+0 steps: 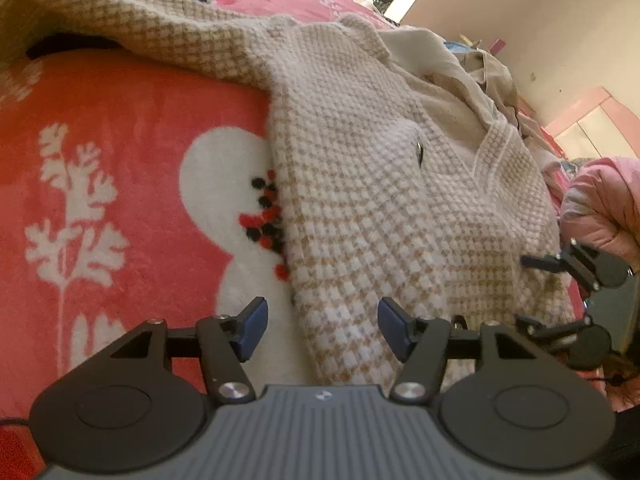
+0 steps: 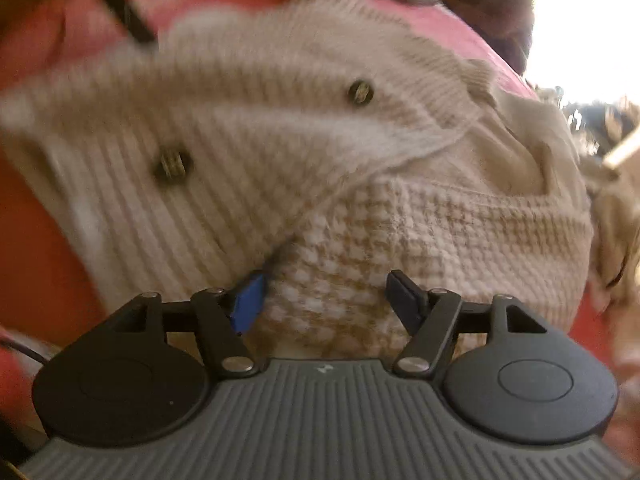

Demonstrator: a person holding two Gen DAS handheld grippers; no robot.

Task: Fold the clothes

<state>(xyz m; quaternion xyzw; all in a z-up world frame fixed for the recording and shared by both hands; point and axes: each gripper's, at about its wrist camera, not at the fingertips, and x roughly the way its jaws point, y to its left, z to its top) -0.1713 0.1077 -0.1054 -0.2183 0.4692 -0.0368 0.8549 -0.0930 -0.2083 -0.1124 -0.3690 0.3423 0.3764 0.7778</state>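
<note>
A cream and tan checked knit cardigan [image 1: 360, 168] lies spread on a red blanket [image 1: 100, 100]. Its sleeve [image 1: 120, 20] stretches away to the upper left. My left gripper [image 1: 322, 328] is open, its jaws straddling the cardigan's near hem edge. My right gripper [image 2: 330, 300] is open over the cardigan's checked hem [image 2: 340, 280], with a ribbed button placket [image 2: 172, 166] to its left; this view is blurred. The right gripper also shows in the left wrist view [image 1: 536, 292] at the cardigan's right edge.
The red blanket carries white plant and flower prints [image 1: 76, 208]. Beige clothes [image 1: 460, 80] are piled behind the cardigan. A pink padded jacket [image 1: 600, 208] is at the right. A white wall [image 1: 520, 8] stands beyond.
</note>
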